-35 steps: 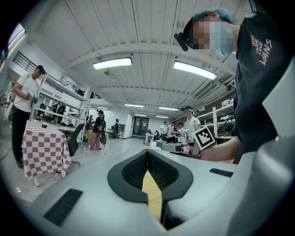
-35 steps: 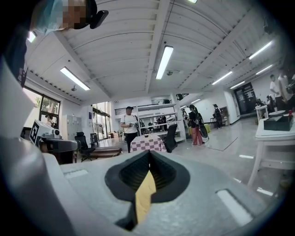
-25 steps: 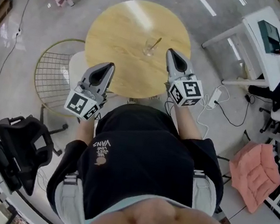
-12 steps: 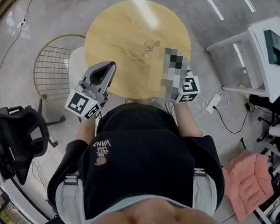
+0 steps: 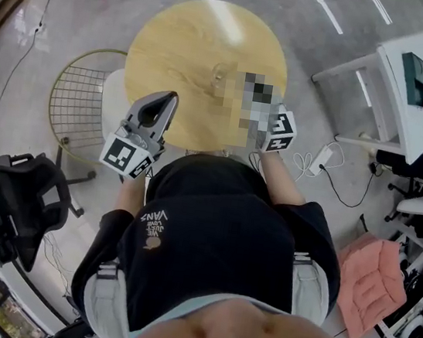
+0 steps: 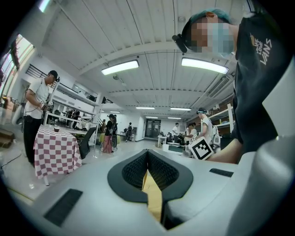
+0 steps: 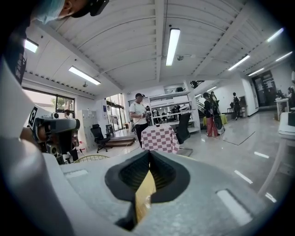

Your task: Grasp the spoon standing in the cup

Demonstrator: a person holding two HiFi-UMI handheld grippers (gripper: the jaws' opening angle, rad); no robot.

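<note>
The cup (image 5: 220, 72) stands on the round table (image 5: 176, 34), just off centre toward 3 o'clock. It shows only as a faint glass outline, and the spoon cannot be made out. On the right gripper (image 7: 150, 156) the jaws are pressed together, with nothing between. Overhead, a mosaic patch hides all but its marker cube (image 5: 281, 131), at 4 o'clock of the cup. On the left gripper (image 5: 166, 99) the jaws are pressed together and empty, at the table's 7 o'clock rim.

Open lab hall: desks (image 5: 407, 114), shelving (image 7: 170, 99), strip lights (image 7: 173, 41).
</note>
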